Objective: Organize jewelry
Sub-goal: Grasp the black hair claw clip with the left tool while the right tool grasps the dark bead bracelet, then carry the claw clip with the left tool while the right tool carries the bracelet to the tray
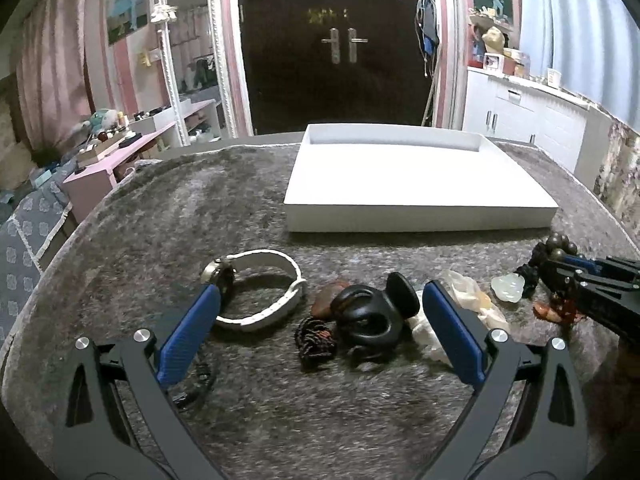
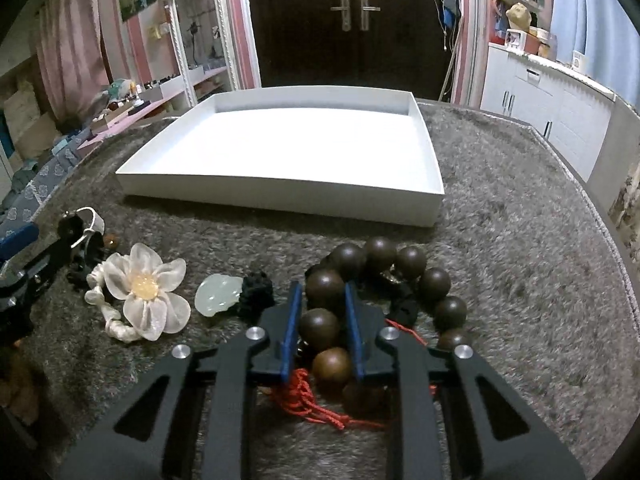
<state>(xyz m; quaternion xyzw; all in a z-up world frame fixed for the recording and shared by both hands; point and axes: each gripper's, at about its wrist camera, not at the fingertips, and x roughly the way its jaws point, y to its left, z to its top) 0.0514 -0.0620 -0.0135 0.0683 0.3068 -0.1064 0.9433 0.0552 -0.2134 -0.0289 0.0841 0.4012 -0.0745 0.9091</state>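
Between right gripper (image 2: 322, 320) pads (narrowed, pinching one bead): dark bead bracelet (image 2: 380, 280), white tray (image 2: 280, 196) straight ahead.

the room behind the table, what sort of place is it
Probably a small jewelry or accessories shop, though it could be a home dressing room. A tall white-framed mirror stands by pink display shelves set with small trinkets, and dark double doors carrying warning stickers look like a shop entrance.

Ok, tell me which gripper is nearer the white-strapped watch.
Left. The left gripper has one finger right beside the watch; the right gripper is off across the pile, around the wooden bead bracelet.
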